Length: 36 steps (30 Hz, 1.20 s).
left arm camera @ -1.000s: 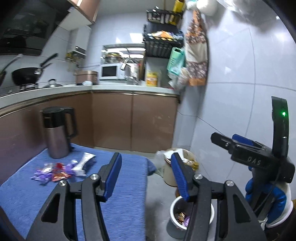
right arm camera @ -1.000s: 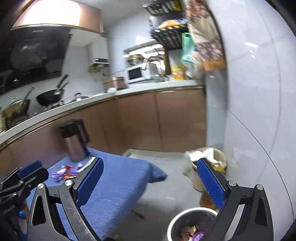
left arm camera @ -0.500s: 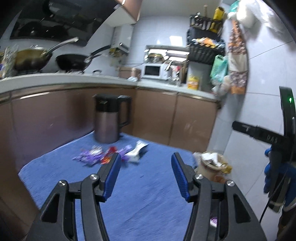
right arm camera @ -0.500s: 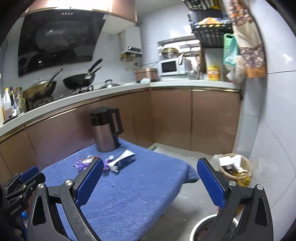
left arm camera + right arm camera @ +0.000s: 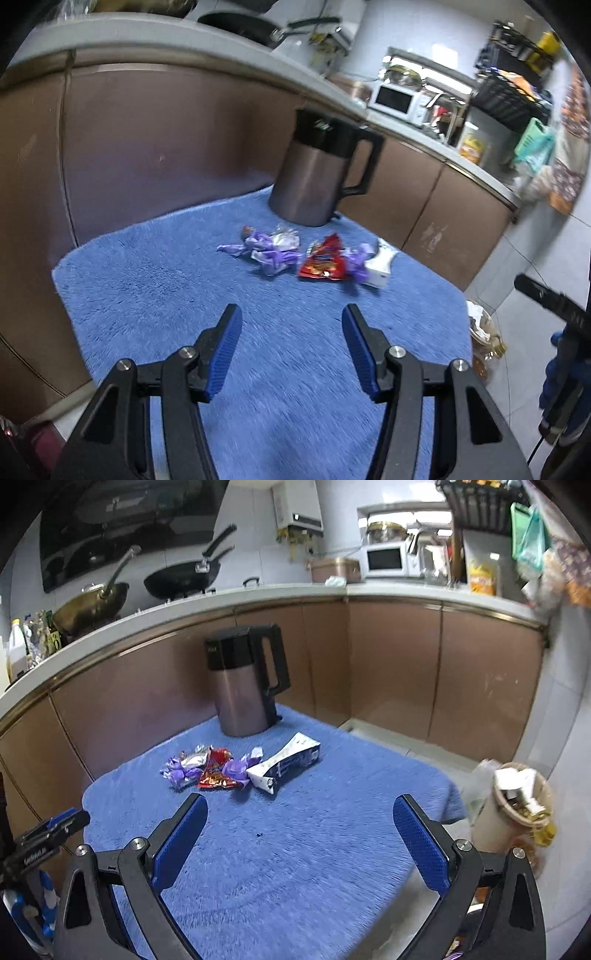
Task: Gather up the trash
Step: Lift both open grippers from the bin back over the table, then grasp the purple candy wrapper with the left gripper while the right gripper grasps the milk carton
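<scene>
Trash lies in a small pile on the blue fuzzy cloth (image 5: 155, 280) of the table: purple candy wrappers (image 5: 271, 254) (image 5: 181, 771), a red snack wrapper (image 5: 323, 263) (image 5: 214, 771) and a white and dark blue packet (image 5: 378, 267) (image 5: 284, 762). My left gripper (image 5: 291, 349) is open and empty, above the cloth short of the pile. My right gripper (image 5: 299, 843) is wide open and empty, also short of the pile. Each gripper shows at the edge of the other's view.
A steel kettle with a black lid and handle (image 5: 317, 170) (image 5: 245, 679) stands just behind the trash. A tan waste basket full of rubbish (image 5: 517, 805) (image 5: 484, 339) stands on the floor right of the table. Brown kitchen cabinets (image 5: 391, 672) run behind.
Both grippers have swung left from the floor bins toward the table and moved closer to the trash pile. Both stay open and empty.
</scene>
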Each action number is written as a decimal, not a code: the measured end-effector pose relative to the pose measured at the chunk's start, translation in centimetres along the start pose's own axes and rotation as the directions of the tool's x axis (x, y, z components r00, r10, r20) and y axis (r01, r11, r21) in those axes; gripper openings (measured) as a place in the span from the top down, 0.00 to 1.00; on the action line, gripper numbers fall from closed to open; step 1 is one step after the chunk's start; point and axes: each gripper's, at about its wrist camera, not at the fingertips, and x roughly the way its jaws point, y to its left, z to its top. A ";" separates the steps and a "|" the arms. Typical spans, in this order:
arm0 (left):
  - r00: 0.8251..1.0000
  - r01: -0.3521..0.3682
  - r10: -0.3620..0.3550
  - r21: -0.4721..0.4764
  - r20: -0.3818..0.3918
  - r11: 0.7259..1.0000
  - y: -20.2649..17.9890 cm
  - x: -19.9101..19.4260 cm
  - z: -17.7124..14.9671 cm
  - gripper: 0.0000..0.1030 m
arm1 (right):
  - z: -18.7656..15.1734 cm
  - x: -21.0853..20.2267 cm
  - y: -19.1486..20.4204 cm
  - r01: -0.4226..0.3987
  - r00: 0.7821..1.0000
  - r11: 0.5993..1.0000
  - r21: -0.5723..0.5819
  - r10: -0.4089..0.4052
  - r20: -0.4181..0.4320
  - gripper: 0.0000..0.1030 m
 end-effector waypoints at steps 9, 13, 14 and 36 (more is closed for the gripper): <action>0.996 0.007 -0.013 -0.061 -0.092 0.998 1.7 9.6 3.5 0.47 | 2.1 9.8 0.8 -0.069 0.994 0.997 0.020 0.071 -0.078 0.04; 0.990 -0.017 0.007 -0.068 -0.142 0.998 1.6 14.0 4.5 0.47 | 3.2 14.3 0.8 -0.099 0.987 0.992 0.082 0.108 -0.118 0.04; 0.988 -0.022 0.010 -0.073 -0.152 0.997 1.7 14.9 4.5 0.47 | 3.5 15.7 0.6 -0.103 0.984 0.988 0.114 0.118 -0.133 0.04; 0.974 0.016 -0.070 -0.241 -0.216 0.970 5.4 19.7 4.0 0.69 | 2.7 30.6 0.5 -0.029 0.916 0.918 0.396 0.184 -0.358 0.59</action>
